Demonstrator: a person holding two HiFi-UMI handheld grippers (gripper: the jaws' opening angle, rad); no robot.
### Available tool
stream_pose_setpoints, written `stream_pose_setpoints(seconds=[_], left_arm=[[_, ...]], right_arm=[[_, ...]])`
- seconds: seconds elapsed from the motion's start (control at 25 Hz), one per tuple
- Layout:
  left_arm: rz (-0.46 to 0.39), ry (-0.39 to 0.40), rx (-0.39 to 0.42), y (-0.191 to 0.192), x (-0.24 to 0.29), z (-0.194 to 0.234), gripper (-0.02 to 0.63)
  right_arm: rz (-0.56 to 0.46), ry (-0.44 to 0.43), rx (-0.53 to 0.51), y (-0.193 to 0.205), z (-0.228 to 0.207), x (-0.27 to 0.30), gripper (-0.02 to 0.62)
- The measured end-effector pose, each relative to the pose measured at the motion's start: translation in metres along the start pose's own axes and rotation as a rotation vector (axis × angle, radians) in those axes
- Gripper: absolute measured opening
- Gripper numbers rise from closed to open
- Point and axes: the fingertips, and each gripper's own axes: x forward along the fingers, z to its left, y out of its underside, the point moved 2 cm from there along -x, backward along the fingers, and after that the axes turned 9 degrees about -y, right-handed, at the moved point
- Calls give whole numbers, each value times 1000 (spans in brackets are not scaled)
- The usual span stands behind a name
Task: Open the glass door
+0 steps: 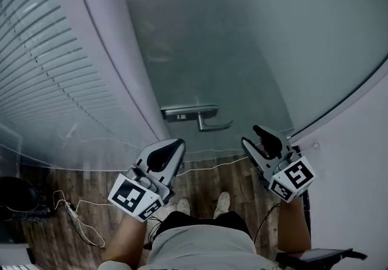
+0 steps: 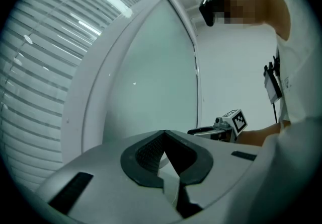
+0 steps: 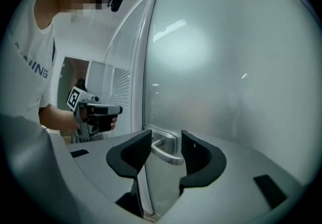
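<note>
The frosted glass door (image 1: pixel 242 50) fills the middle of the head view, and its metal lever handle (image 1: pixel 209 122) sits on a plate near the door's lower part. My right gripper (image 1: pixel 254 136) is open just right of the handle and apart from it. In the right gripper view the handle (image 3: pixel 166 151) shows in the gap ahead of the right gripper (image 3: pixel 166 136), untouched by the pads. My left gripper (image 1: pixel 176 144) is below and left of the handle, shut on nothing. In its own view the left gripper (image 2: pixel 163 135) has its pads meeting at the tips, facing the glass door (image 2: pixel 151 77).
A white door frame (image 1: pixel 103 50) and a panel with horizontal blinds (image 1: pixel 48 50) stand to the left. A white wall (image 1: pixel 357 159) is on the right. Cables (image 1: pixel 73 214) lie on the wooden floor at lower left. The person's shoes (image 1: pixel 200 205) are just before the door.
</note>
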Motion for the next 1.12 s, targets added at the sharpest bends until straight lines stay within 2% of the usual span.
stream_pose_setpoints(seconds=[0.12, 0.4, 0.52, 0.64, 0.72, 0.8, 1.12], left_arm=[[12, -54, 2, 5, 8, -3, 0], [31, -148, -4, 9, 14, -2, 0], [39, -163, -8, 10, 12, 3, 0], [48, -168, -11, 11, 10, 6, 0], [49, -170, -13, 13, 11, 7, 0], [47, -168, -13, 14, 12, 8, 0], [52, -149, -18, 19, 17, 7, 0]], right_arm=[[100, -74, -44, 17, -17, 16, 190], [314, -216, -123, 55, -34, 55, 190], [373, -231, -180, 67, -33, 66, 190], [385, -233, -200, 68, -29, 73, 187], [387, -229, -208, 70, -29, 73, 152], [387, -222, -203, 72, -30, 73, 147], [346, -186, -109, 89, -34, 78, 146]])
